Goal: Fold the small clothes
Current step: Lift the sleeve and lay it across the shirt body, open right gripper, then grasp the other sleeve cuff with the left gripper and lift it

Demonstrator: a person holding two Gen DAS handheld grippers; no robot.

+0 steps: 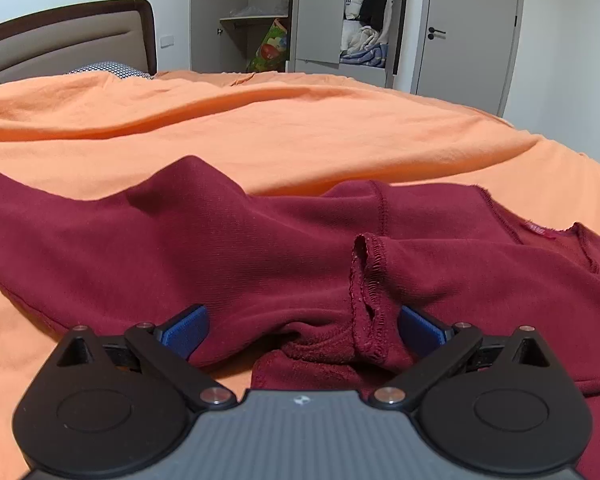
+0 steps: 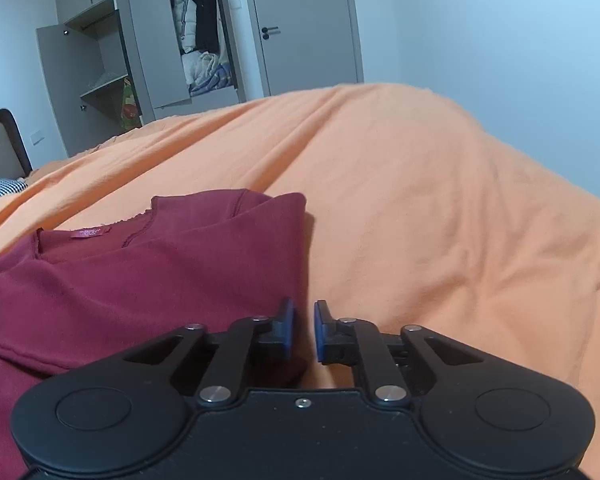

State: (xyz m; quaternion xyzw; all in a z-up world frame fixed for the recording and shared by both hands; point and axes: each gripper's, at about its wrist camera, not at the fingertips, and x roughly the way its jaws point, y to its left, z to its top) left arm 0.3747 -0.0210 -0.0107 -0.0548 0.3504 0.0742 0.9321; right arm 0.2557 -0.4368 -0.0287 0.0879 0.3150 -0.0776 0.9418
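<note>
1. Left wrist view alone shows the stitched sleeve cuff point(image 1: 366, 296) of the dark red knit top point(image 1: 228, 240), bunched between the wide-open blue pads of the left hand-held gripper point(image 1: 302, 330)
2. Right wrist view alone shows the neckline with its small pink label point(image 2: 86, 233); the right hand-held gripper point(image 2: 304, 330) sits at the top's edge, pads nearly together with a narrow gap, nothing visibly pinched
3. The top point(image 2: 140, 264) lies rumpled, partly folded, on the bed's soft, creased orange sheet point(image 2: 420, 200)
</note>
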